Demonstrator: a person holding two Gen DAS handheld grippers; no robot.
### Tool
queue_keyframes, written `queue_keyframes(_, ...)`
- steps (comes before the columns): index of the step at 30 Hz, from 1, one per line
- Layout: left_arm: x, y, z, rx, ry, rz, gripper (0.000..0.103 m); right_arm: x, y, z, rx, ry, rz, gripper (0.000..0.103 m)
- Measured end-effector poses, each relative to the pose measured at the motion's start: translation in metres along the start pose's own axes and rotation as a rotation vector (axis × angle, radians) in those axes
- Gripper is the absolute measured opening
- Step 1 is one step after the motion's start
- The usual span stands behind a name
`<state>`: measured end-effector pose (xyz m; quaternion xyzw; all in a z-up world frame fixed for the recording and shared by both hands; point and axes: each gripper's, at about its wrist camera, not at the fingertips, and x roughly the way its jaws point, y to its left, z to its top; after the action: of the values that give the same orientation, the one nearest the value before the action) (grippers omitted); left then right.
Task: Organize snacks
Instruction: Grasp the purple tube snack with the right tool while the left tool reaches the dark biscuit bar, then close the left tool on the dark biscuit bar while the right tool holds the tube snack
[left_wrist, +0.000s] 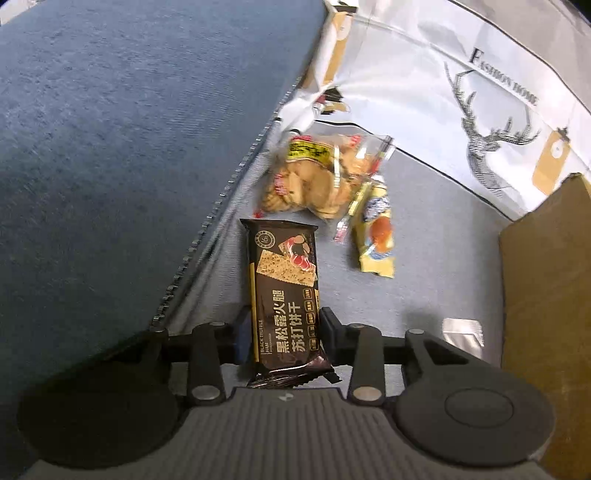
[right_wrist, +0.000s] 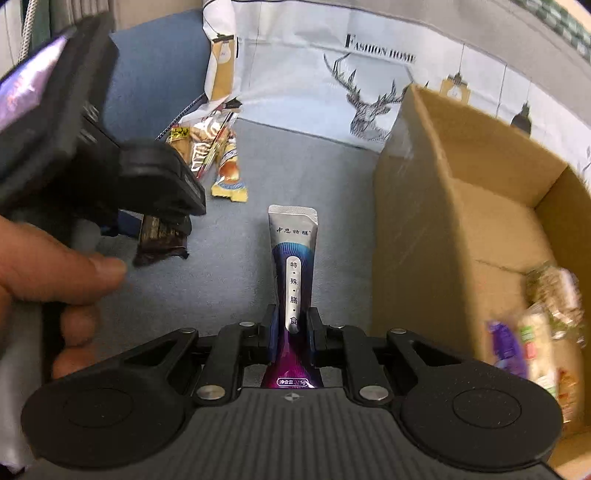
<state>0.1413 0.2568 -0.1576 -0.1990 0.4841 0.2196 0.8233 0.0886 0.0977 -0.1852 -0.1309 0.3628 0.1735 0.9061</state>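
My left gripper (left_wrist: 284, 325) is shut on a dark brown cracker pack (left_wrist: 282, 291), held above the grey-blue cloth; the pack's end also shows in the right wrist view (right_wrist: 160, 240) under the left gripper (right_wrist: 159, 221). My right gripper (right_wrist: 291, 325) is shut on a silver-and-purple sachet (right_wrist: 293, 266), just left of the cardboard box (right_wrist: 443, 206). A clear bag of biscuits (left_wrist: 317, 177) and a yellow snack pack (left_wrist: 375, 232) lie ahead on the cloth. Several snacks (right_wrist: 543, 325) lie in the box.
A white "Fashion Home" deer-print bag (left_wrist: 480, 110) stands at the back. The box wall (left_wrist: 546, 295) is at the right in the left wrist view. A blue carpet (left_wrist: 129, 147) lies left. A hand (right_wrist: 55, 266) holds the left gripper.
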Motion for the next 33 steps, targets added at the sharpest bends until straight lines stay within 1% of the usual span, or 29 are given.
queue_keyframes(2, -0.002, -0.003, 0.002, 0.003, 0.006, -0.003, 0.042, 0.008, 0.002, -0.004, -0.001, -0.009, 0.023, 0.016)
queue_keyframes(4, -0.002, -0.012, 0.005, 0.034, 0.005, 0.008, 0.042, 0.014, 0.003, -0.006, -0.008, -0.018, 0.04, 0.017)
queue_keyframes(7, 0.005, -0.023, 0.012, 0.043, 0.05, -0.023, 0.042, 0.025, 0.004, -0.007, -0.01, 0.001, 0.073, 0.019)
queue_keyframes(8, 0.006, -0.026, 0.013, 0.059, 0.067, -0.016, 0.042, 0.029, 0.004, -0.007, -0.011, 0.005, 0.075, 0.02)
queue_keyframes(9, 0.009, -0.029, 0.011, 0.075, 0.078, -0.01, 0.042, 0.033, 0.004, -0.006, -0.01, 0.003, 0.075, 0.025)
queue_keyframes(10, 0.012, -0.032, 0.01, 0.092, 0.094, -0.01, 0.042, 0.037, 0.004, -0.005, -0.011, 0.0, 0.075, 0.028)
queue_keyframes(12, 0.018, -0.036, 0.01, 0.098, 0.13, -0.026, 0.042, 0.045, 0.003, -0.003, 0.009, 0.005, 0.078, 0.031)
queue_keyframes(13, 0.019, -0.038, 0.011, 0.105, 0.134, -0.023, 0.042, 0.046, 0.002, -0.002, 0.024, 0.0, 0.082, 0.031)
queue_keyframes(17, 0.023, -0.038, 0.013, 0.12, 0.153, -0.024, 0.042, 0.049, -0.002, -0.001, 0.059, -0.005, 0.099, 0.031)
queue_keyframes(22, 0.022, -0.034, 0.013, 0.124, 0.16, -0.031, 0.042, 0.051, -0.006, 0.0, 0.102, -0.014, 0.113, 0.022)
queue_keyframes(27, 0.019, -0.024, 0.01, 0.063, 0.132, -0.06, 0.042, 0.049, -0.01, 0.004, 0.161, 0.014, 0.152, 0.021)
queue_keyframes(30, 0.018, -0.02, 0.009, 0.06, 0.123, -0.078, 0.042, 0.048, -0.012, 0.007, 0.172, 0.03, 0.173, 0.02)
queue_keyframes(33, 0.02, -0.019, 0.011, 0.056, 0.136, -0.088, 0.041, 0.05, -0.014, 0.011, 0.181, 0.048, 0.181, 0.02)
